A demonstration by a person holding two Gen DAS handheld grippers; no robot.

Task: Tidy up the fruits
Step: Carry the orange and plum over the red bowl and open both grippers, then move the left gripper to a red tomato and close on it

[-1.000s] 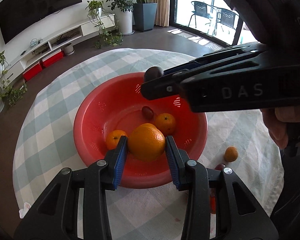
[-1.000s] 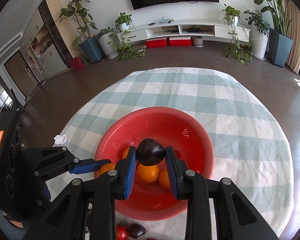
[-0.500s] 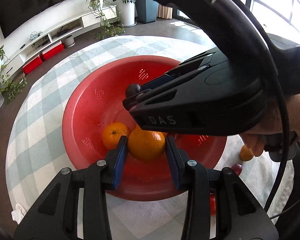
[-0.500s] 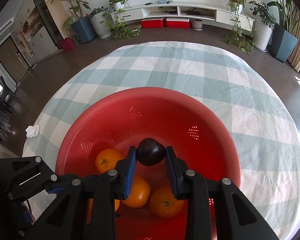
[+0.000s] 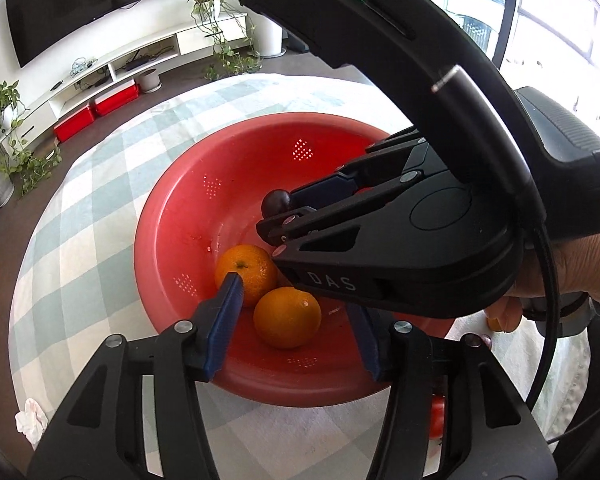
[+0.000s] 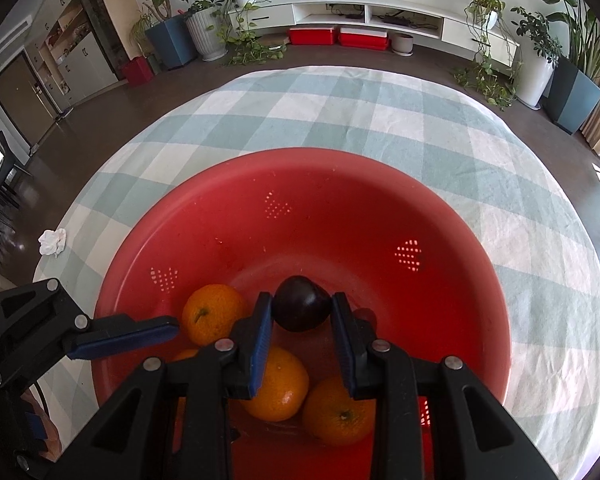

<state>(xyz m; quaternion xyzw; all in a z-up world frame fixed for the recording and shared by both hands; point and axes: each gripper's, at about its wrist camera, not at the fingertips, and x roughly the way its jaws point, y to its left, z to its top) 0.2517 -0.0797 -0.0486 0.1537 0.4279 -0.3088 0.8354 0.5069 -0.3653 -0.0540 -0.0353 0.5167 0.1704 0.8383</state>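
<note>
Two grippers hang over the bowl [image 6: 480, 280]: the left gripper [image 5: 296, 320] is opening around a freed orange [image 5: 287, 317], the right gripper [image 6: 302, 340] pinches a plum [image 6: 301, 309] just above the oranges.

hidden: right tool [image 5: 278, 216] covers bowl's [image 5: 172, 240] right half | red fruit [image 5: 437, 416] partly hidden

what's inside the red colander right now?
Three whole oranges lie loose in the red colander, with a sliver of a fourth. The right gripper holds a dark plum over them. The fingers cover part of the floor.
</note>
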